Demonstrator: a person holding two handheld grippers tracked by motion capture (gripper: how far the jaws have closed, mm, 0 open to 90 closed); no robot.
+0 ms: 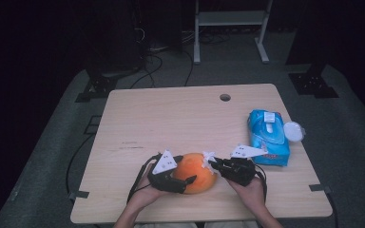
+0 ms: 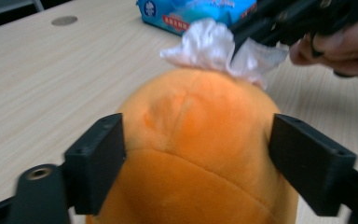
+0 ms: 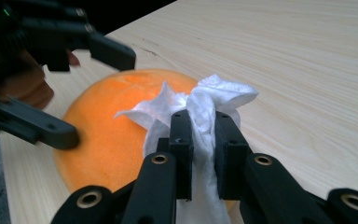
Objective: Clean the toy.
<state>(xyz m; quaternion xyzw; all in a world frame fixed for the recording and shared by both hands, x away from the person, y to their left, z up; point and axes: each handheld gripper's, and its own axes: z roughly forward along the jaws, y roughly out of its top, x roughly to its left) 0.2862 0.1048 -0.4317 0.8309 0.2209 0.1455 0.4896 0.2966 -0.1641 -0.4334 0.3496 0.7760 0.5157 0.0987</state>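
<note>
Dark floor and cables ringed the pale tabletop [image 1: 171, 118] where you worked. Nearest you, the orange plush [image 1: 197, 173] lay at the tabletop's front edge. Your left tool [image 1: 190, 183] straddled it, jaws spread at either flank; whether the pads pressed it you could not tell from the pictures. Your right tool [image 3: 204, 140], just right of the plush, was clamped on a white wipe [image 3: 205, 105] touching the plush's top. Beyond the plush to the right lay a blue wipes pack [image 1: 268, 137], with a white lid [image 1: 294, 131] beside it.
</note>
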